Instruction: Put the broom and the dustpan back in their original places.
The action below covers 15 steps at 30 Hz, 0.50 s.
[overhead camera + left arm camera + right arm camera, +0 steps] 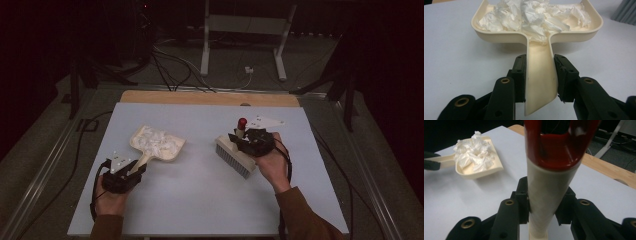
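High view. Grey table (200, 195), wooden strip along its far edge. Left gripper (131, 172) near the left edge, toward the near side, clamped on the handle of a cream dustpan (165, 152). Pan sits left of centre, mouth pointing to the far right, loaded with crumpled white paper (157, 141). Right gripper (240, 139) right of centre, gripping the handle of a brush (235, 159); bristles grey, red cap at the handle's tip. Pan and brush well apart.

Left gripper view. Jaws closed on the pan's handle (540, 75), one pad flat against each side, about mid-length. Handle looks like rigid smooth plastic, tapering toward its free end, so probably slick; a hold closer to the pan body would likely slip less and tip less. Paper is heaped to the rim, light and loose. Judged: pan weighs little, but a tilt or jerk could spill wads over the open lip.

Right gripper view. Jaws shut around the brush handle (549, 202), below the red cap (556, 147). Handle round and glossy, so it may twist in the pads. Brush seems stiff and light, with soft bristles.
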{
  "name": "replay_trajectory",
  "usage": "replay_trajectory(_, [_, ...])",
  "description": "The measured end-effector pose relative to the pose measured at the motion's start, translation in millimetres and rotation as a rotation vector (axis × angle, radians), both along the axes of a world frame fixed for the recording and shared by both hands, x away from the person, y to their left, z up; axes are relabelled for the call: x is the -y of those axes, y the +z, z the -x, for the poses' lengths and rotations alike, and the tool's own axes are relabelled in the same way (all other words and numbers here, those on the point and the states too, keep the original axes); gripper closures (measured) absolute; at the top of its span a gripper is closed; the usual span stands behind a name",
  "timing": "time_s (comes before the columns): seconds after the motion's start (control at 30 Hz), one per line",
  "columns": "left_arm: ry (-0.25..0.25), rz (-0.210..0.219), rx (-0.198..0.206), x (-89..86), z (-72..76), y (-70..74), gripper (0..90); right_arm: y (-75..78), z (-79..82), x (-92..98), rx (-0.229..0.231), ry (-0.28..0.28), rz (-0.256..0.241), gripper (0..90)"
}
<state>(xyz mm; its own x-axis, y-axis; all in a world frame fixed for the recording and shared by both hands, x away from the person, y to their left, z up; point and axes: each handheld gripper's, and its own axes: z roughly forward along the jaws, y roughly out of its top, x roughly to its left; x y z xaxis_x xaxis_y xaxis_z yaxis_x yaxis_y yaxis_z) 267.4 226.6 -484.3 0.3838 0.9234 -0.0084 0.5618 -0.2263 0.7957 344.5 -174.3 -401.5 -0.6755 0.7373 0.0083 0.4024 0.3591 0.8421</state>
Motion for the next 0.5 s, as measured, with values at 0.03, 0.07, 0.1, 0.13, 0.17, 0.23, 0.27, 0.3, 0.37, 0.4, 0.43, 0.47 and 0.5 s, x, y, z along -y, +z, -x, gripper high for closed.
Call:
replay_trajectory(0.03, [0.004, -0.003, 0.000, -0.5, 0.2, 0.2, 66.0, 0.4, 0.5, 1.3, 0.002, 0.005, 0.005, 69.2])
replay_trajectory(0.07, [0.008, -0.002, 0.001, -0.7, 0.5, 0.3, 65.9, 0.7, 0.8, 2.6, 0.001, 0.009, 0.007, 69.3])
replay_trajectory(0.1, [0.010, -0.003, 0.003, -1.0, 0.7, 0.3, 66.0, 1.0, 0.9, 4.1, 0.003, 0.015, 0.009, 69.3])
replay_trajectory(0.13, [0.012, -0.002, 0.005, -1.1, 0.9, 0.3, 65.9, 1.2, 1.2, 5.6, 0.001, 0.018, 0.009, 69.3])
replay_trajectory(0.17, [0.014, 0.000, 0.007, -1.2, 1.0, 0.3, 65.9, 1.5, 1.3, 7.5, -0.001, 0.023, 0.011, 69.3])
replay_trajectory(0.23, [0.018, 0.002, 0.010, -1.1, 1.3, 0.3, 66.0, 1.9, 1.7, 11.3, 0.001, 0.039, 0.015, 69.3])
replay_trajectory(0.27, [0.022, 0.001, 0.013, -1.0, 1.5, 0.3, 66.0, 2.0, 2.0, 13.0, 0.002, 0.046, 0.017, 69.3])
replay_trajectory(0.3, [0.022, 0.002, 0.013, -1.1, 1.5, 0.2, 65.9, 2.3, 2.6, 16.0, 0.002, 0.057, 0.020, 69.3])
replay_trajectory(0.37, [0.026, 0.001, 0.015, -1.0, 1.8, 0.0, 66.0, 2.6, 3.4, 21.2, 0.003, 0.073, 0.026, 69.3])
replay_trajectory(0.4, [0.026, 0.002, 0.014, -1.0, 1.9, -0.1, 66.0, 2.8, 4.0, 23.7, 0.005, 0.083, 0.028, 69.3])
replay_trajectory(0.43, [0.027, 0.002, 0.015, -1.0, 2.1, -0.1, 66.0, 3.0, 4.6, 26.5, 0.004, 0.091, 0.033, 69.3])
replay_trajectory(0.47, [0.030, 0.002, 0.016, -0.9, 2.3, 0.0, 66.0, 3.4, 5.4, 29.3, 0.001, 0.102, 0.034, 69.3])
replay_trajectory(0.5, [0.031, 0.003, 0.017, -1.1, 2.3, 0.0, 66.0, 3.6, 6.0, 32.2, 0.000, 0.115, 0.035, 69.3])
